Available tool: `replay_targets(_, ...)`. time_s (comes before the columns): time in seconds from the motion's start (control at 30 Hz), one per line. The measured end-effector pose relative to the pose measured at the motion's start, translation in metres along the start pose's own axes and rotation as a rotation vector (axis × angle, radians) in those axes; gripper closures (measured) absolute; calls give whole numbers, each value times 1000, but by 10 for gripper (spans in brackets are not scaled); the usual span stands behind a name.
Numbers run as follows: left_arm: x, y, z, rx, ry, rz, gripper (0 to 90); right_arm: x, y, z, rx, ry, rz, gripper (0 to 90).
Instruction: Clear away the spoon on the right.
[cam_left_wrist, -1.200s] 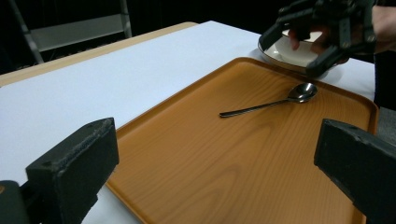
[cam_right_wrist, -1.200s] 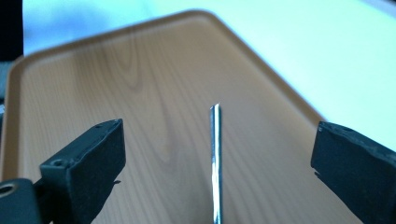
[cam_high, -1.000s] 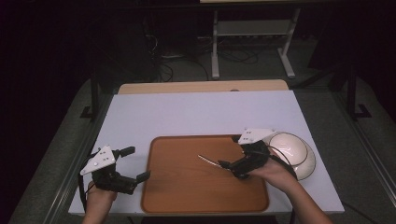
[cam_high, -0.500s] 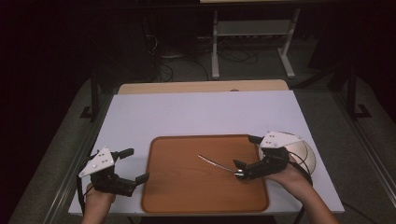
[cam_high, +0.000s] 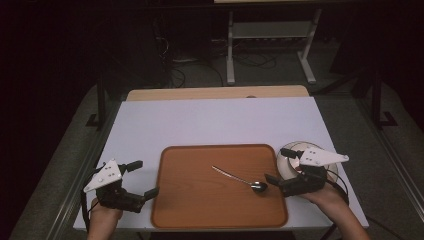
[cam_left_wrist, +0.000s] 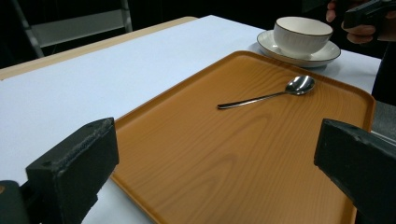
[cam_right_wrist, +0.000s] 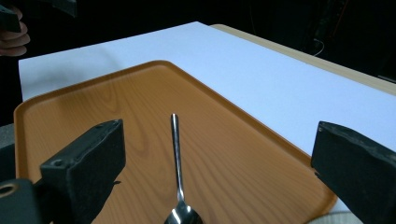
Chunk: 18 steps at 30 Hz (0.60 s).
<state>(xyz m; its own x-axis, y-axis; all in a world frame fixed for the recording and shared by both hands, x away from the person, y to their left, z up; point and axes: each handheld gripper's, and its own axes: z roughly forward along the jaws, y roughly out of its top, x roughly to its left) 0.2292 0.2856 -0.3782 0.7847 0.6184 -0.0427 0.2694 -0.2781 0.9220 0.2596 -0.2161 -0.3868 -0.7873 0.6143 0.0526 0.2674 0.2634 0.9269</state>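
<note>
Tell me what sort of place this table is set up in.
Probably a lab or workshop, not a dining room: a white table in a dark room, loose cables on the floor behind it, and a metal stand. The tray and spoon look staged.

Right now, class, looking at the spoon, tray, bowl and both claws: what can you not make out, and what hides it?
- Bowl contents: left gripper view, its near wall hides the inside.
- Bowl and saucer: high view, the right claw covers most of them.
- Spoon bowl end: right gripper view, cut off by the bottom edge.
- Tray near corner: left gripper view, cut off by the bottom edge.
</note>
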Motion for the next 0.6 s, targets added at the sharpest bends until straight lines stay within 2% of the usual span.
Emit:
replay_targets(0.2,-1,0,0,7,1,9,0,-2,-6,-8,-25,-11,11,26)
replay_targets(0.6,-2,0,2,9,-7,14,0,-7,-7,-10,-36,-21,18,26)
